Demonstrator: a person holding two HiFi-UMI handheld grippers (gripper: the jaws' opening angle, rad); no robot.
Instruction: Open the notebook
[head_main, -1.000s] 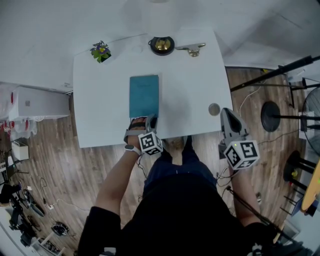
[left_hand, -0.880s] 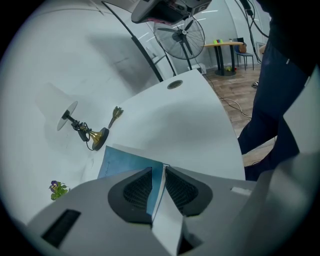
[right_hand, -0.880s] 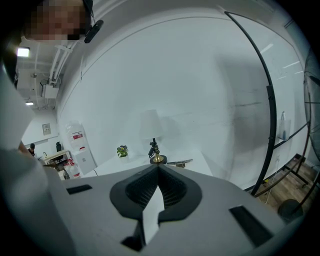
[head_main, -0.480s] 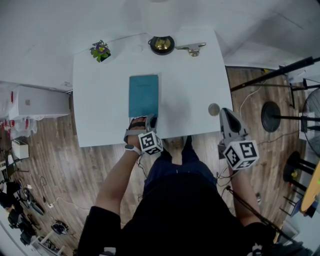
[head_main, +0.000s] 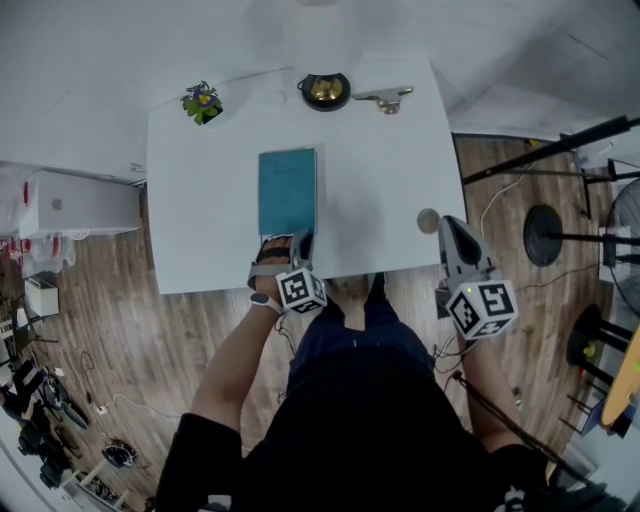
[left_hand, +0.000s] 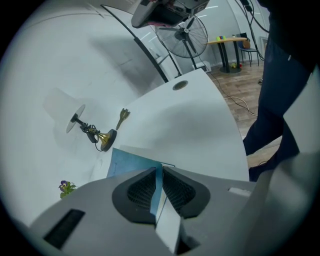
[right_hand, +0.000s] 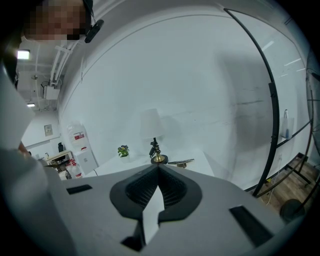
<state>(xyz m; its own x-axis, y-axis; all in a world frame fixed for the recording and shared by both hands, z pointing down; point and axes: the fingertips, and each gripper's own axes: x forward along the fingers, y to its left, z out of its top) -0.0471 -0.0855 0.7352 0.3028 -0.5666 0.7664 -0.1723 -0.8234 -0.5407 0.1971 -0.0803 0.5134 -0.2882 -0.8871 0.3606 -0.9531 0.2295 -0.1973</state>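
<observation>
A teal notebook (head_main: 288, 190) lies shut on the white table (head_main: 380, 180), in front of the person. My left gripper (head_main: 291, 241) points down at the notebook's near edge. In the left gripper view the jaws are closing, and a thin teal strip of the notebook (left_hand: 127, 162) cover fills the narrow gap between the left gripper (left_hand: 158, 172) pads. My right gripper (head_main: 452, 226) hovers at the table's near right edge, apart from the notebook. In its own view the right gripper (right_hand: 159, 168) is shut with nothing between the pads.
At the table's far edge stand a small potted plant (head_main: 202, 102), a brass-based lamp (head_main: 324, 90) and a brass clip (head_main: 385, 97). A small round disc (head_main: 428, 219) lies near my right gripper. Stands, cables and a fan crowd the wooden floor to the right.
The left gripper's jaws have drawn together at the notebook's near edge. The right gripper and the notebook have stayed in place.
</observation>
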